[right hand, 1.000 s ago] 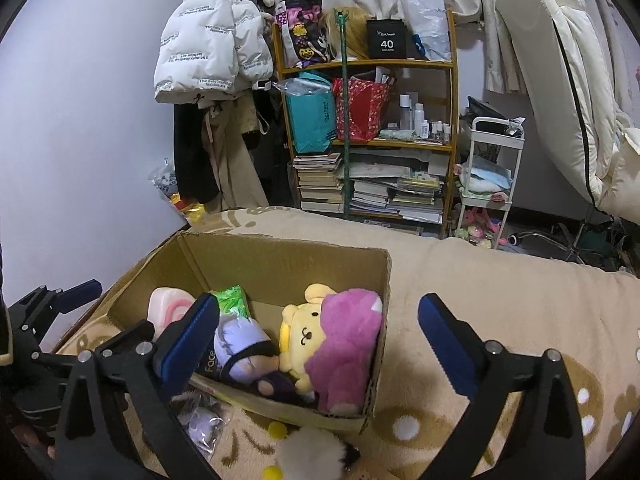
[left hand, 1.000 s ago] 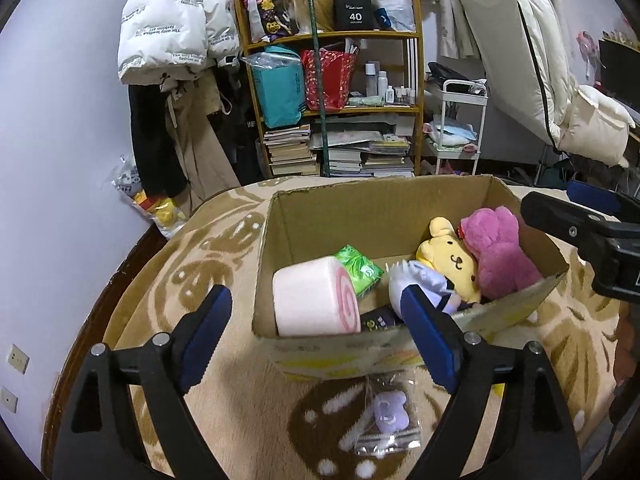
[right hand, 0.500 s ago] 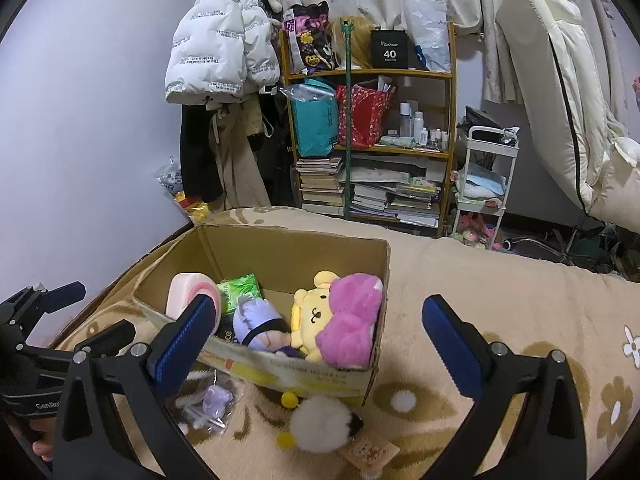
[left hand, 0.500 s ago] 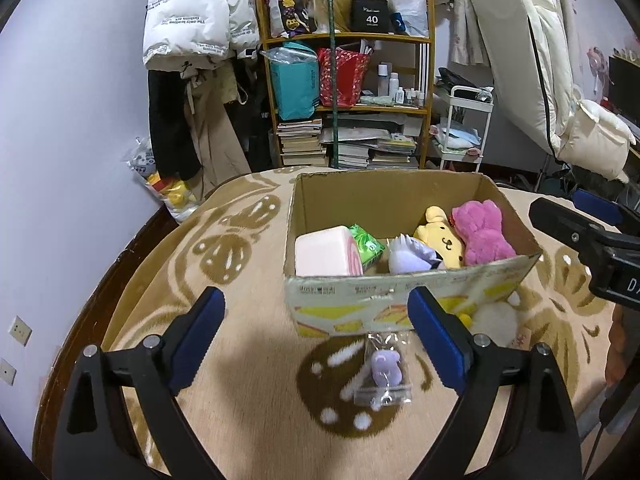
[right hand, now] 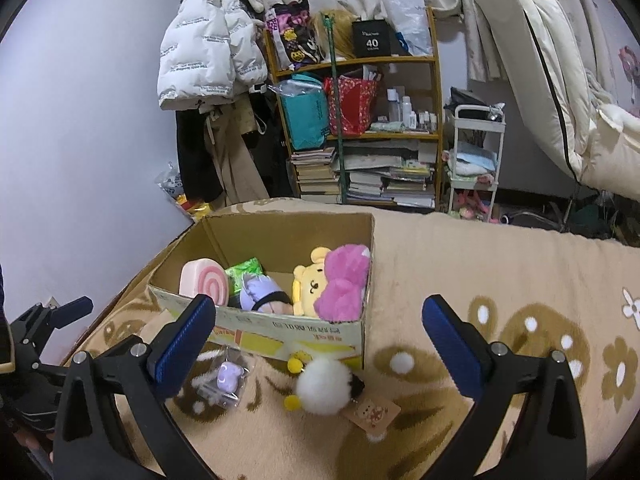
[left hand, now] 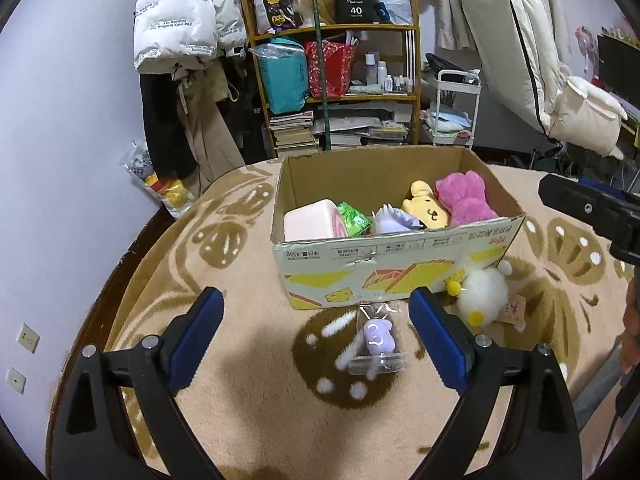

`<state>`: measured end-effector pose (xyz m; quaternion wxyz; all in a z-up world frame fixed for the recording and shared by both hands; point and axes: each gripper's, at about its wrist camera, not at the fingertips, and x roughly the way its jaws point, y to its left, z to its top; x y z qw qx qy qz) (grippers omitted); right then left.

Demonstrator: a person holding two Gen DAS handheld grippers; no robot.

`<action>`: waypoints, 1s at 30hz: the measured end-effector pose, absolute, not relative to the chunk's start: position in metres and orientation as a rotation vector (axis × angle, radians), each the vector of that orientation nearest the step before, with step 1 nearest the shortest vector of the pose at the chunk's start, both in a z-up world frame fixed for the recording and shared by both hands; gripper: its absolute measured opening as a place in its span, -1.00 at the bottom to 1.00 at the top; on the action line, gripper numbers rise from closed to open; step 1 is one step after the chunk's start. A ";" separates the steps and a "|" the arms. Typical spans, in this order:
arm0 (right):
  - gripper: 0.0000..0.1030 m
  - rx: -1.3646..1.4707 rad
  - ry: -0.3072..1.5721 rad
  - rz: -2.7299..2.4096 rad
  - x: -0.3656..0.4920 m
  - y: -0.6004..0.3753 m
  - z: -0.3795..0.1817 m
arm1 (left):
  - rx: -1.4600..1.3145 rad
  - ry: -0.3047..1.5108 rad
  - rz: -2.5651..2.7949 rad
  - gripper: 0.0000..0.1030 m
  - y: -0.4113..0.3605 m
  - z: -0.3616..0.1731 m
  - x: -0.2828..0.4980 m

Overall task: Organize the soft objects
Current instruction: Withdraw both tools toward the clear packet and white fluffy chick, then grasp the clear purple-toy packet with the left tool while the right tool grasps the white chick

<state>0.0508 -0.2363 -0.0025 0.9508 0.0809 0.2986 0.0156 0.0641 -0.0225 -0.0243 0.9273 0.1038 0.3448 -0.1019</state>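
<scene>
**Box nearly packed, two stragglers on the rug**

I'm looking down at the box on the rug, and most of the job looks done. Inside, from left to right: the pink roll, a green packet, a lilac doll, the yellow dog and the pink plush. All five sit below or around the rim, packed side by side.

Two things are left out, by my reckoning. The bagged charm lies on the rug just in front of the box's near wall, and the white pom-pom sits to its right, touching the near right corner of the box, its paper tag trailing off to the right.

My left tongs are spread wide with nothing between the pads; the jaws have just been opening. The charm lies between the two tips in that view, nearer the right one, but nothing is on it. My right tongs are spread wide and empty too, hovering on the near side of the box, with the pom-pom showing on the rug between the tips.

Now the charm's lie: its clear bag runs long from the box towards me, knotted end at the box wall, flat card end nearest me. So the long axis points near to far, and the pads would close across its narrow width. I'd judge the charm is my left's next pick, the pom-pom my right's.
</scene>
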 end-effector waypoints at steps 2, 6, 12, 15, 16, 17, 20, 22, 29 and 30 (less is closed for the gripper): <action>1.00 0.168 0.620 0.029 0.054 -0.237 -0.006 | 0.219 0.713 -0.211 0.80 -0.025 -0.028 0.068; 1.00 0.169 0.664 0.031 0.063 -0.236 -0.017 | 0.215 0.743 -0.216 0.80 -0.027 -0.038 0.078; 1.00 0.156 0.729 0.022 0.074 -0.231 -0.031 | 0.239 0.822 -0.213 0.80 -0.035 -0.063 0.096; 1.00 0.152 0.762 0.021 0.080 -0.229 -0.039 | 0.247 0.851 -0.215 0.80 -0.038 -0.073 0.103; 1.00 0.152 0.775 0.022 0.082 -0.229 -0.043 | 0.247 0.858 -0.217 0.80 -0.039 -0.076 0.105; 1.00 0.151 0.783 0.022 0.084 -0.229 -0.045 | 0.245 0.868 -0.222 0.80 -0.040 -0.079 0.108; 1.00 0.158 0.809 0.020 0.089 -0.231 -0.053 | 0.244 0.888 -0.232 0.80 -0.042 -0.089 0.115; 1.00 0.162 0.828 0.018 0.093 -0.232 -0.058 | 0.242 0.902 -0.247 0.80 -0.043 -0.095 0.119; 1.00 0.144 0.881 0.011 0.105 -0.229 -0.072 | 0.215 0.940 -0.300 0.80 -0.045 -0.110 0.128; 1.00 0.142 0.887 0.011 0.106 -0.229 -0.073 | 0.212 0.944 -0.307 0.80 -0.046 -0.111 0.128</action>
